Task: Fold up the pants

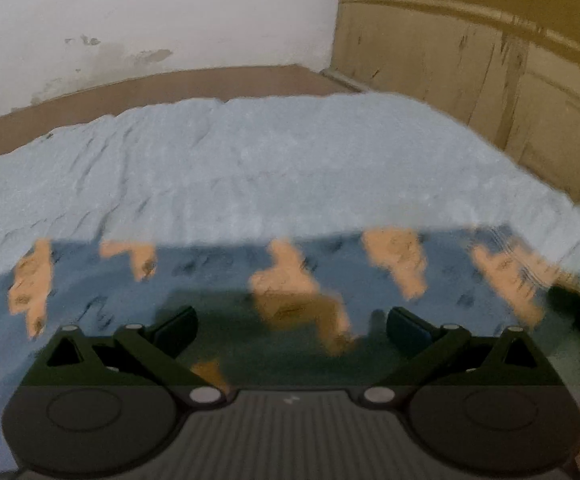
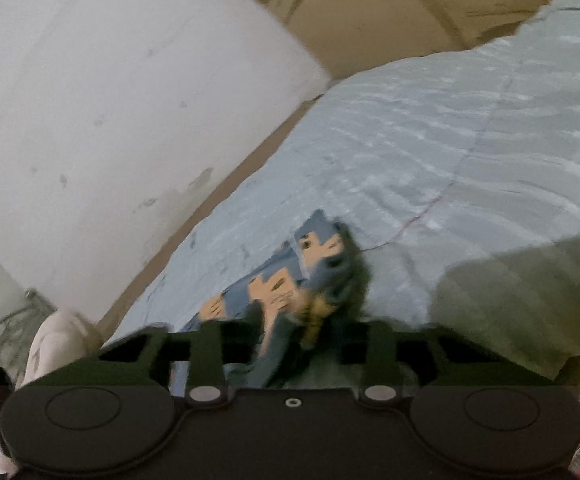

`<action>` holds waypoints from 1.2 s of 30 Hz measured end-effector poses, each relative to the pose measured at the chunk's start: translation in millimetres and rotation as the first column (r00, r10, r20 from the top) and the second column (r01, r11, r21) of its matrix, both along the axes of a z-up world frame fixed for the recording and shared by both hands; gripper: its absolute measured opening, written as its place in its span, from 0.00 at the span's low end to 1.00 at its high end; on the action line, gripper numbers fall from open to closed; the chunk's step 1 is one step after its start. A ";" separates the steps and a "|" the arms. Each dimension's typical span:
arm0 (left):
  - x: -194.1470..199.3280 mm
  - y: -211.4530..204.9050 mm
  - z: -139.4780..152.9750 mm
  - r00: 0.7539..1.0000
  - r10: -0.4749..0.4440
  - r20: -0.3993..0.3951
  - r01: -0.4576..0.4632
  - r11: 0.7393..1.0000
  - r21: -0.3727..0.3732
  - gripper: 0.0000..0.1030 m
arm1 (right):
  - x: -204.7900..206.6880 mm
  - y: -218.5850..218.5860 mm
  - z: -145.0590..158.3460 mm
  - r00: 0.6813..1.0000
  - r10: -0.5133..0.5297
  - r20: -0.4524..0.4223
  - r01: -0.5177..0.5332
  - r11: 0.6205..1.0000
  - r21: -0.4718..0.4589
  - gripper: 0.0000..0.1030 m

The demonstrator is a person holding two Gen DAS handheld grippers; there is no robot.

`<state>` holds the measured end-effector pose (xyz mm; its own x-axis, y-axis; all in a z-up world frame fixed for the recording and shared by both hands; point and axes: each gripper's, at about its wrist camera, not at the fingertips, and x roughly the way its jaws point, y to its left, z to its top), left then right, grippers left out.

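Left claw spread wide above the pants; right claw pinching their bunched fabric

Place: a bedroom in a home, most likely.
Bed: a pale blue sheet spreads wrinkled over a wide mattress.
Frame: a brown wooden edge runs along the far side.
Wall: white plaster, scuffed and stained.
Woodwork: tan panelled wood, perhaps a wardrobe or headboard; blur hides detail.
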<state>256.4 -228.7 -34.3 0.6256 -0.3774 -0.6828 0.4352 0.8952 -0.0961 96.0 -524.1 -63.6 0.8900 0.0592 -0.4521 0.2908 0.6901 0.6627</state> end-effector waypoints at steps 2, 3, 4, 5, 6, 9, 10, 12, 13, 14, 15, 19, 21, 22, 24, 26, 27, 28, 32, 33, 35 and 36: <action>7.9 -15.3 6.2 1.000 -0.027 0.012 0.027 0.999 -0.017 0.99 | -1.4 -5.2 -2.2 1.000 -0.029 0.005 0.029 1.000 0.013 0.13; 10.9 -23.2 7.8 0.999 -0.039 0.017 0.040 0.999 -0.017 0.99 | -3.2 -7.6 -2.7 0.999 -0.040 0.012 0.039 0.999 0.016 0.11; 13.9 -31.4 8.9 0.998 -0.052 0.021 0.052 0.999 -0.015 0.99 | -5.0 -9.8 -2.4 0.999 -0.049 0.021 0.048 0.999 0.015 0.10; 16.0 -38.7 9.8 0.998 -0.064 0.022 0.064 0.998 -0.014 0.99 | -6.4 -11.8 -1.3 0.998 -0.052 0.033 0.052 0.999 0.013 0.10; 17.6 -46.5 10.6 0.997 -0.077 0.025 0.077 0.997 -0.018 0.99 | -7.6 -12.6 0.3 0.998 -0.055 0.043 0.055 0.998 0.007 0.09; 20.6 -65.7 6.7 0.994 -0.109 0.018 0.109 0.994 -0.015 0.99 | -9.4 -13.3 9.9 0.996 -0.051 0.077 0.054 0.998 -0.035 0.09; 21.7 -71.3 3.6 0.993 -0.114 0.010 0.114 0.993 0.004 0.99 | -8.4 -13.1 9.4 0.996 -0.053 0.074 0.057 0.997 -0.050 0.09; 24.0 -82.1 -5.8 0.993 -0.122 -0.008 0.122 0.991 0.053 0.99 | -4.6 -14.9 2.6 0.997 -0.064 0.049 0.066 0.997 -0.041 0.09; 25.9 -85.7 -11.1 0.992 -0.124 -0.018 0.125 0.989 0.075 0.99 | -4.4 -16.3 -3.6 0.997 -0.072 0.029 0.073 0.997 -0.030 0.09; 27.0 -87.9 -16.2 0.991 -0.129 -0.030 0.131 0.987 0.094 0.99 | -5.1 -16.5 -8.6 0.997 -0.074 0.019 0.074 0.997 -0.023 0.10; 27.4 -88.6 -18.6 0.990 -0.134 -0.037 0.137 0.985 0.103 0.99 | -6.8 -16.6 -11.1 0.997 -0.076 0.017 0.076 0.997 -0.020 0.10; 31.2 -93.8 -15.7 0.988 -0.144 -0.056 0.150 0.982 0.113 0.99 | -9.2 -10.1 -9.7 0.997 -0.074 0.032 0.076 0.995 -0.064 0.13; 34.9 -98.5 -10.5 0.986 -0.148 -0.072 0.155 0.982 0.106 0.99 | -8.7 -7.0 -9.2 0.997 -0.076 0.033 0.078 0.993 -0.089 0.15; 36.1 -100.9 -7.2 0.985 -0.154 -0.078 0.161 0.982 0.096 0.99 | -9.6 -5.2 -7.8 0.996 -0.079 0.034 0.082 0.991 -0.104 0.16; 38.3 -106.5 2.6 0.980 -0.178 -0.087 0.184 0.981 0.062 0.99 | -7.2 1.5 -6.3 0.996 -0.086 0.035 0.091 0.982 -0.163 0.17; 41.9 -115.1 13.5 0.972 -0.206 -0.112 0.208 0.978 0.006 0.99 | -6.8 13.3 -1.2 0.996 -0.088 0.032 0.093 0.961 -0.260 0.19; 44.2 -118.6 18.4 0.967 -0.219 -0.134 0.217 0.976 -0.028 0.99 | -5.5 21.9 2.1 0.996 -0.087 0.032 0.093 0.941 -0.327 0.19; 46.9 -122.6 23.2 0.959 -0.235 -0.162 0.227 0.972 -0.064 0.99 | -4.5 32.8 6.6 0.996 -0.077 0.033 0.084 0.906 -0.415 0.19; 55.1 -138.3 36.4 0.927 -0.290 -0.237 0.262 0.954 -0.146 0.99 | 2.6 77.7 13.6 0.999 -0.040 0.020 0.043 0.719 -0.694 0.16; 54.7 -141.1 39.0 0.925 -0.297 -0.238 0.268 0.952 -0.148 0.99 | 3.8 89.3 13.8 1.000 -0.027 0.012 0.027 0.660 -0.750 0.16; 52.7 -145.8 43.3 0.919 -0.317 -0.233 0.290 0.946 -0.145 0.99 | 9.2 110.8 10.4 1.000 -0.001 -0.008 -0.006 0.544 -0.839 0.16; 51.2 -149.1 45.0 0.915 -0.329 -0.232 0.303 0.943 -0.140 0.97 | 11.0 119.9 8.3 1.000 0.012 -0.020 -0.023 0.495 -0.868 0.16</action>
